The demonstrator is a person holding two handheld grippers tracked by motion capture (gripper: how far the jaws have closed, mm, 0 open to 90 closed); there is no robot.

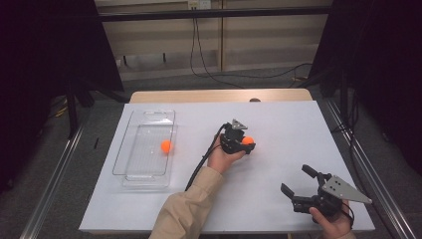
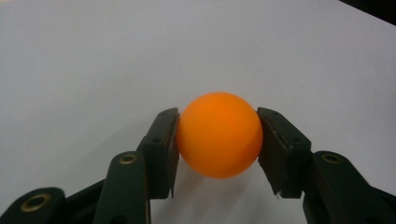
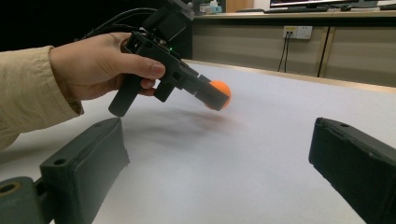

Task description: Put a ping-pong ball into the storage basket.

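Observation:
An orange ball (image 2: 219,134) sits clamped between the two black jaws of my left gripper (image 2: 218,140), both pads pressed against its sides. In the high view that gripper (image 1: 247,143) is over the middle of the white table (image 1: 278,119), and the ball (image 1: 248,141) shows at its tip. The right gripper view shows the ball (image 3: 223,93) lifted slightly off the white surface. A second orange ball (image 1: 166,146) lies inside a clear plastic tray (image 1: 134,167) at the left. My right gripper (image 1: 297,181) stands open near the table's front right, with nothing between its jaws.
The clear tray lies lengthwise along the table's left side. A black cable (image 1: 199,167) trails from the left gripper along the sleeve. Metal rails (image 1: 54,174) run along both sides of the table. Wall sockets and cables (image 1: 209,69) are on the floor beyond the far edge.

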